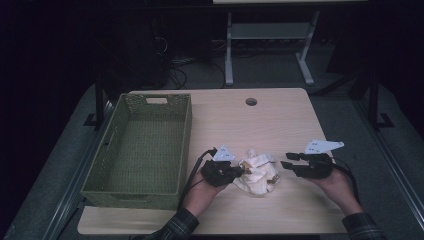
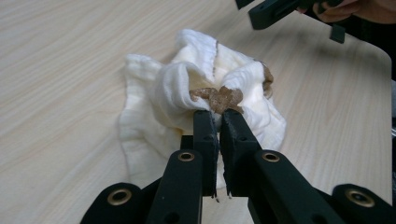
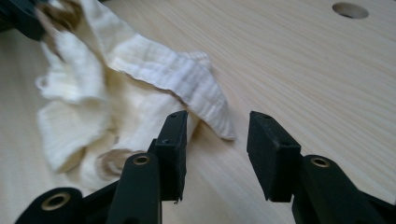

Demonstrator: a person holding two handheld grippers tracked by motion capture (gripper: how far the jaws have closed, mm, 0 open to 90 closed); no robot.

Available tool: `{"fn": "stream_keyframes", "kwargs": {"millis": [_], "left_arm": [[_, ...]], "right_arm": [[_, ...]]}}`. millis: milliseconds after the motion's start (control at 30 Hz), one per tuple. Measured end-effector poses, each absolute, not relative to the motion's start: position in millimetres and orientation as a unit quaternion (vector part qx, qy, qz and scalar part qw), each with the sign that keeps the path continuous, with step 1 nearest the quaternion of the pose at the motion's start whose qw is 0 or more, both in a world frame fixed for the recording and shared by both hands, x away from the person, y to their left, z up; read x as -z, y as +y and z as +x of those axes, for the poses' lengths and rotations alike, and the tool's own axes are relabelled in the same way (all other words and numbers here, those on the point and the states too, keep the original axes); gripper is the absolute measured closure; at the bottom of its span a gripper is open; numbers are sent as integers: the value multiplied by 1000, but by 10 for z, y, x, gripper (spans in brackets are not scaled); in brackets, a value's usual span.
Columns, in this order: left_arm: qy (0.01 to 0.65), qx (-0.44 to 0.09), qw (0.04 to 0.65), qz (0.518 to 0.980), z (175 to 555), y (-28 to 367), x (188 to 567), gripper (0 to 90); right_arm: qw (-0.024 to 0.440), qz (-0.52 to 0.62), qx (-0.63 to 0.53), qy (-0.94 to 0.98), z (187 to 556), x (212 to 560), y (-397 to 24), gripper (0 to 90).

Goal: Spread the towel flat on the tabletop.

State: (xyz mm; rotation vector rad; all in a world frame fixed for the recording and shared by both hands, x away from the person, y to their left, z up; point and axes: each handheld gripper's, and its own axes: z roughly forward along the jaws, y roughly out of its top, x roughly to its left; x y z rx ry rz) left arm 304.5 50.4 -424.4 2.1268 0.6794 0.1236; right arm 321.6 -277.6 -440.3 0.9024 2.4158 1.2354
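We have the left hand-held gripper clenched on the cloth w/ the right hand-held gripper released beside the cloth, so next it must pinch the cloth's free corner.

A cream ribbed cloth with brown stains lies beside an olive-green woven basket.

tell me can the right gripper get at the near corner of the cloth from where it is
Probably yes. The right gripper has its jaws apart just beside the cloth, whose corner lies on bare table with nothing between. The left gripper pinches the far side.
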Motion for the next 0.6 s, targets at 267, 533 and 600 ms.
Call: {"fn": "stream_keyframes", "kwargs": {"millis": [267, 533, 600], "left_arm": [[282, -58, 443, 849, 3068, 540, 4230, 846], [281, -61, 446, 848, 3070, 549, 4211, 848], [281, -63, 448, 846, 3073, 549, 4204, 850]], "right_arm": [[106, 310, -398, 857, 3418, 4585, -2636, 587], [97, 319, -375, 865, 3548, 4692, -2576, 686], [96, 318, -372, 867, 3579, 4710, -2578, 777]]}}
